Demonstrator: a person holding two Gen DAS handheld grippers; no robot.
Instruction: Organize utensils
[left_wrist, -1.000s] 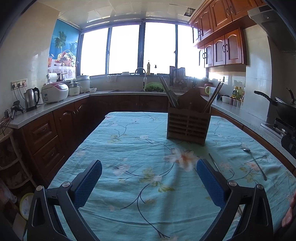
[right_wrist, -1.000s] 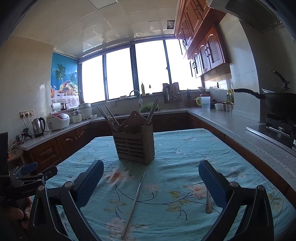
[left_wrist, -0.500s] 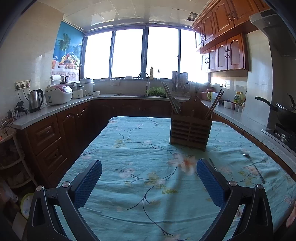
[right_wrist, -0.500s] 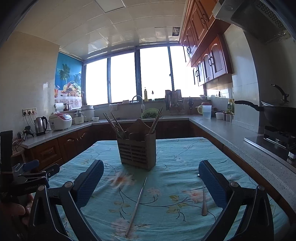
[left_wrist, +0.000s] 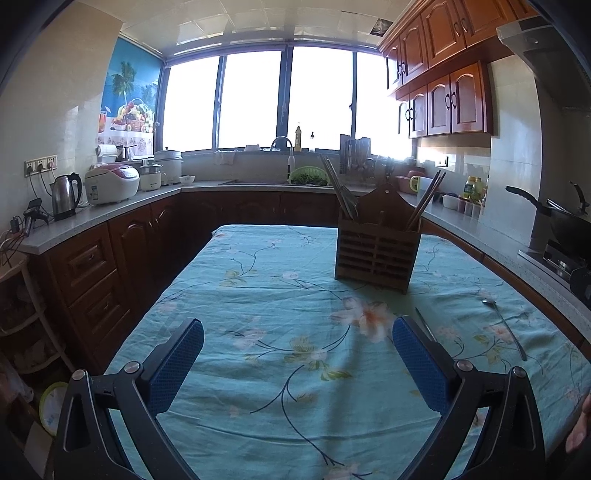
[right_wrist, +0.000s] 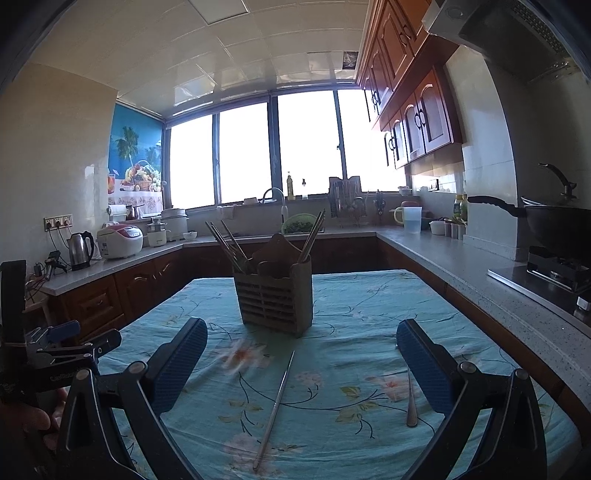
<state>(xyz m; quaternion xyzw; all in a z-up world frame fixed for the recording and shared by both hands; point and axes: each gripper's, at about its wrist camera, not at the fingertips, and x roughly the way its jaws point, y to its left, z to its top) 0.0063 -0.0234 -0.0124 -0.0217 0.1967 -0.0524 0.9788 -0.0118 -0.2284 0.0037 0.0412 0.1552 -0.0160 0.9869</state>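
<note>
While you stand in a kitchen with dark wood cabinets, your table (right_wrist: 369, 306) wears a teal floral cloth. Your right gripper (right_wrist: 301, 363) is spread wide, empty, above a metal chopstick (right_wrist: 275, 408); a spoon (right_wrist: 410, 402) lies beside its right finger. Your left gripper (left_wrist: 297, 354) is spread too, the wooden utensil holder (left_wrist: 376, 251) standing well beyond.
</note>
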